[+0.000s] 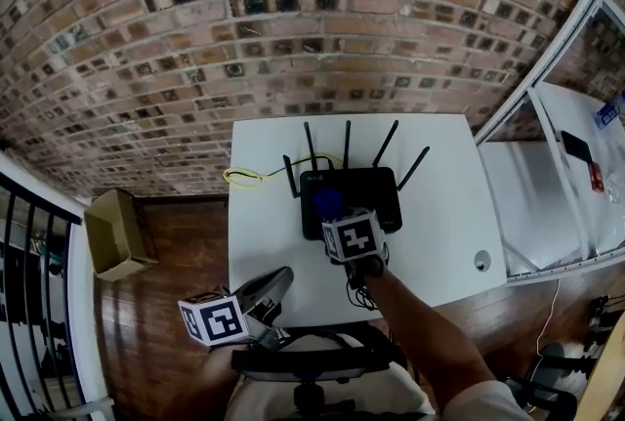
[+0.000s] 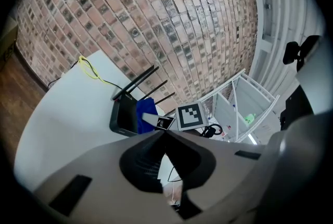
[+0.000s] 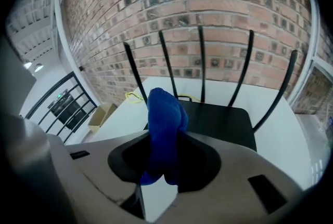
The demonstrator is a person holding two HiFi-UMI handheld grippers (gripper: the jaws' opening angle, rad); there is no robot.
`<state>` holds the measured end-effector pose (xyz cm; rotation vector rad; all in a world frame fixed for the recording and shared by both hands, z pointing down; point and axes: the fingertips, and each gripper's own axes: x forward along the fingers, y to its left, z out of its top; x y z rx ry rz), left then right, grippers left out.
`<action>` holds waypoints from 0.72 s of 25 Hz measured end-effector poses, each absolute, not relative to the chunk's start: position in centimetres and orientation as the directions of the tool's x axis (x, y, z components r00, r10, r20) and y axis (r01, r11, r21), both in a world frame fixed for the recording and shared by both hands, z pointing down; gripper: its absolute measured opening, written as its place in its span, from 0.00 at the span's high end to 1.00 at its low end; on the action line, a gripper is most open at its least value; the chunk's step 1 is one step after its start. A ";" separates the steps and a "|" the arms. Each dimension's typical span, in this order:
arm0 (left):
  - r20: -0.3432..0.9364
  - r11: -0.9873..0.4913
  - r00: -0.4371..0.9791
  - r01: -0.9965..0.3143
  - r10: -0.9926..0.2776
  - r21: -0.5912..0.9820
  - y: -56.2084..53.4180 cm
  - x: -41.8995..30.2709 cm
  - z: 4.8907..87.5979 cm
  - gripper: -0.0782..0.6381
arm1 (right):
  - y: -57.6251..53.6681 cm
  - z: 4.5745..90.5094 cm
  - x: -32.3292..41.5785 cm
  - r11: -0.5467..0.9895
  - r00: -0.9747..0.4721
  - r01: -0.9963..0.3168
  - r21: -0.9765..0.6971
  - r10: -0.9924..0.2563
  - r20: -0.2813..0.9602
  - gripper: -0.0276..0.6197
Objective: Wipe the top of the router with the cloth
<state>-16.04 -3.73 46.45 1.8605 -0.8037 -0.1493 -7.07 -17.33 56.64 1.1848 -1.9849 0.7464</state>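
A black router [image 1: 363, 192] with several upright antennas lies flat on the white table [image 1: 278, 263], seen also in the right gripper view as the router [image 3: 223, 121] and in the left gripper view as the router [image 2: 123, 115]. My right gripper [image 1: 337, 212] is shut on a blue cloth [image 3: 164, 124], held over the router's near left part; the cloth [image 1: 327, 203] bunches above the casing. My left gripper [image 1: 278, 287] is shut and empty at the table's near edge, clear of the router.
A yellow cable [image 1: 244, 177] loops on the table behind the router's left side. A cardboard box [image 1: 115, 233] stands on the wood floor at left. A white shelf unit [image 1: 552, 204] adjoins the table at right. A brick wall runs behind.
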 end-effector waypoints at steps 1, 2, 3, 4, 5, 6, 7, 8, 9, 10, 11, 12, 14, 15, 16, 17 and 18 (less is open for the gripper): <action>0.259 -0.218 0.764 -0.460 -0.591 0.860 -3.7 -16.3 46.3 0.89 | -17.1 56.4 -8.6 0.441 -0.363 -0.888 -0.131 -0.496 0.789 0.74; 0.260 -0.216 0.762 -0.462 -0.593 0.860 -3.6 -16.6 46.3 0.89 | -17.0 56.0 -10.1 0.465 -0.388 -0.874 -0.140 -0.496 0.777 0.74; 0.263 -0.214 0.760 -0.464 -0.594 0.860 -3.5 -17.0 46.3 0.89 | -16.9 55.7 -11.4 0.484 -0.407 -0.863 -0.146 -0.494 0.769 0.74; 0.264 -0.212 0.759 -0.466 -0.595 0.859 -3.4 -17.3 46.4 0.89 | -16.7 55.8 -12.4 0.498 -0.416 -0.855 -0.146 -0.488 0.768 0.74; 0.265 -0.210 0.758 -0.465 -0.596 0.860 -3.4 -17.5 46.4 0.89 | -16.5 56.1 -13.1 0.507 -0.416 -0.850 -0.143 -0.479 0.773 0.74; 0.263 -0.209 0.759 -0.463 -0.596 0.862 -3.3 -17.8 46.6 0.89 | -16.1 56.6 -13.5 0.512 -0.409 -0.848 -0.137 -0.468 0.783 0.74; 0.261 -0.207 0.760 -0.459 -0.595 0.864 -3.1 -18.0 46.8 0.89 | -15.7 57.4 -13.6 0.512 -0.395 -0.849 -0.130 -0.453 0.799 0.74; 0.260 -0.205 0.761 -0.457 -0.595 0.866 -3.0 -18.2 47.0 0.89 | -15.2 58.3 -13.5 0.507 -0.376 -0.853 -0.122 -0.436 0.818 0.74; 0.260 -0.204 0.761 -0.455 -0.594 0.867 -2.9 -18.4 47.1 0.89 | -14.9 59.0 -13.3 0.502 -0.356 -0.858 -0.112 -0.423 0.833 0.74; 0.260 -0.203 0.761 -0.455 -0.594 0.867 -2.9 -18.6 47.1 0.89 | -14.6 59.6 -13.0 0.499 -0.340 -0.861 -0.101 -0.417 0.843 0.74; 0.260 -0.203 0.761 -0.455 -0.594 0.867 -2.9 -18.8 47.1 0.89 | -14.6 59.9 -12.7 0.496 -0.329 -0.864 -0.090 -0.418 0.847 0.74; 0.260 -0.203 0.761 -0.455 -0.594 0.867 -3.0 -19.0 47.1 0.89 | -14.6 60.1 -12.4 0.494 -0.321 -0.866 -0.081 -0.423 0.847 0.74; 0.261 -0.202 0.763 -0.453 -0.592 0.868 -3.0 -19.2 47.2 0.89 | -14.7 60.1 -11.8 0.495 -0.306 -0.867 -0.057 -0.439 0.845 0.74; 0.259 -0.204 0.764 -0.452 -0.590 0.868 -3.1 -19.2 47.2 0.89 | -14.8 60.1 -11.5 0.497 -0.296 -0.867 -0.040 -0.448 0.844 0.74; 0.257 -0.208 0.766 -0.451 -0.589 0.868 -3.2 -19.3 47.2 0.89 | -14.8 60.2 -11.2 0.498 -0.286 -0.867 -0.024 -0.457 0.842 0.74; 0.253 -0.215 0.769 -0.449 -0.587 0.867 -3.3 -19.2 47.1 0.89 | -14.9 60.3 -10.8 0.496 -0.276 -0.868 -0.011 -0.464 0.842 0.74; 0.249 -0.221 0.772 -0.447 -0.585 0.867 -3.5 -19.1 47.1 0.89 | -15.1 60.3 -10.3 0.492 -0.267 -0.871 0.000 -0.472 0.840 0.74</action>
